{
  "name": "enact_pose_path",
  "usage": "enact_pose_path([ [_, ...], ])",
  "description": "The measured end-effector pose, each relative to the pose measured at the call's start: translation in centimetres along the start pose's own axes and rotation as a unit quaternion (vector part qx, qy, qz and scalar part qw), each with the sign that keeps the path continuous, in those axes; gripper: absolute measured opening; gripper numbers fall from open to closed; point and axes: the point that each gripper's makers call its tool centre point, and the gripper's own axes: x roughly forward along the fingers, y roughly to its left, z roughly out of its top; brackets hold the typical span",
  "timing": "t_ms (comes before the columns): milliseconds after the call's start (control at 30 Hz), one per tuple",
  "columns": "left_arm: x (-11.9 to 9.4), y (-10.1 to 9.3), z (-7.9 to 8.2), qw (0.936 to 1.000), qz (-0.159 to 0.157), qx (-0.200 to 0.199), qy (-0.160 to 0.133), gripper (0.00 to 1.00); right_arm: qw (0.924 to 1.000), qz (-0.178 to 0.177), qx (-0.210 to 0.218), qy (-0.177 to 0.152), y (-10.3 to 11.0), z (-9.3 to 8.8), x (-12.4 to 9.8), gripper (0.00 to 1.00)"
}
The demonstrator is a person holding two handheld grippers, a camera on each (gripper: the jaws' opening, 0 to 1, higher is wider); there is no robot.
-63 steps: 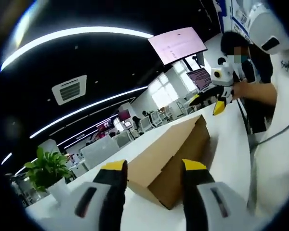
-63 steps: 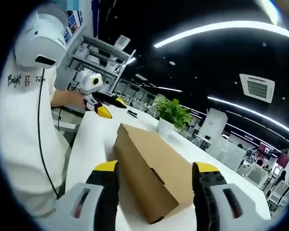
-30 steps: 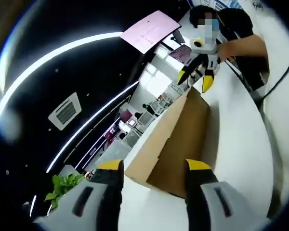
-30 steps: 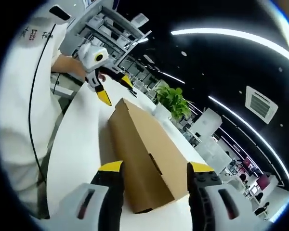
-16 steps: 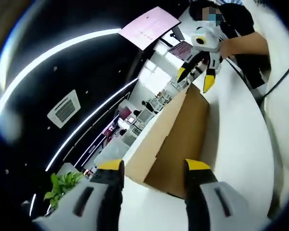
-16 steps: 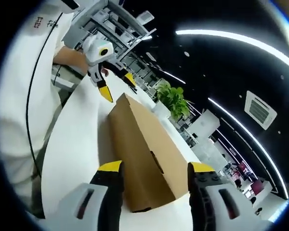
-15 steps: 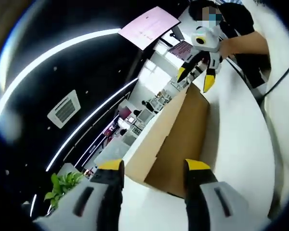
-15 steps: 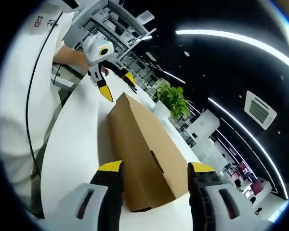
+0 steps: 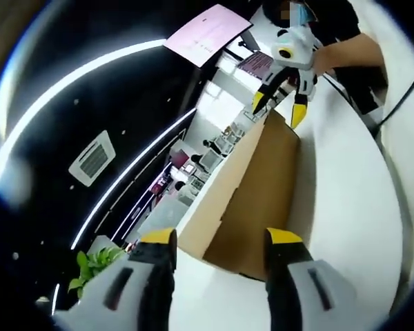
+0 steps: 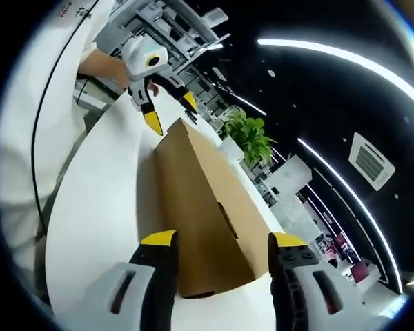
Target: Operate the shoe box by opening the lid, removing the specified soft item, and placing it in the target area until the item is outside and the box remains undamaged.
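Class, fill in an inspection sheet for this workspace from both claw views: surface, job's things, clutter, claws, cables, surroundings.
Surface: white table, bare around the box.
Job's things: brown cardboard box lies on the table, lid shut; soft item nothing seen.
Clutter: potted plant stands on the table beyond the box.
Claws: left claw open, at one end of the box, touching nothing; right claw open, at the other end, touching nothing. Each shows in the other's view, poised over the far end of the box.
Cables: a thin dark cable hangs down the person's white shirt.
Surroundings: dark ceiling with light strips, an air vent, desks and shelving behind.
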Motion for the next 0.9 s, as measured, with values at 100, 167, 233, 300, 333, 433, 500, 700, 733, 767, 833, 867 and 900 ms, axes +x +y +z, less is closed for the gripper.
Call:
enact_pose_path([
  [100,0.0,0.0,-0.2,1.0000,0.001,0.005,0.005,0.52,0.9996,0.002,-0.024,0.012,0.0,-0.4,0.0,0.52],
  [167,0.0,0.0,-0.3,0.9999,0.002,0.010,0.007,0.51,0.9993,0.000,-0.034,0.018,-0.1,-0.7,0.1,0.52],
  [233,0.1,0.0,-0.5,0.9999,0.001,0.012,0.012,0.50,0.9990,0.000,-0.040,0.020,0.0,-0.9,0.1,0.52],
  [300,0.1,0.0,-0.6,0.9998,0.003,0.016,0.012,0.50,0.9988,-0.001,-0.044,0.019,0.0,-0.8,0.1,0.51],
  [333,0.1,-0.1,-0.6,0.9998,0.003,0.016,0.013,0.50,0.9988,-0.001,-0.044,0.019,0.0,-0.9,0.1,0.51],
  [433,0.2,0.0,-0.7,0.9993,0.008,0.033,0.016,0.50,0.9982,-0.004,-0.057,0.018,0.0,-0.6,0.0,0.50],
  [500,0.2,-0.1,-0.7,0.9989,0.010,0.042,0.018,0.49,0.9978,-0.004,-0.063,0.021,0.0,-0.7,0.0,0.50],
  [700,0.3,0.2,-1.0,0.9985,0.022,0.047,0.022,0.46,0.9953,-0.020,-0.087,0.038,-0.4,-1.1,-0.1,0.48],
  [733,0.3,0.1,-1.0,0.9982,0.021,0.051,0.021,0.46,0.9948,-0.024,-0.091,0.038,-0.5,-1.1,-0.1,0.48],
  [767,0.3,0.2,-0.9,0.9979,0.024,0.057,0.021,0.45,0.9947,-0.024,-0.092,0.038,-0.5,-1.1,-0.1,0.48],
  [833,0.3,0.1,-0.9,0.9967,0.026,0.073,0.023,0.45,0.9943,-0.024,-0.096,0.040,-0.4,-1.1,-0.1,0.48],
  [867,0.3,0.3,-1.0,0.9935,0.034,0.104,0.033,0.45,0.9937,-0.025,-0.101,0.042,-0.5,-1.2,-0.1,0.48],
  [900,0.3,0.3,-1.0,0.9918,0.038,0.117,0.035,0.44,0.9929,-0.026,-0.107,0.044,-0.5,-1.2,-0.1,0.46],
])
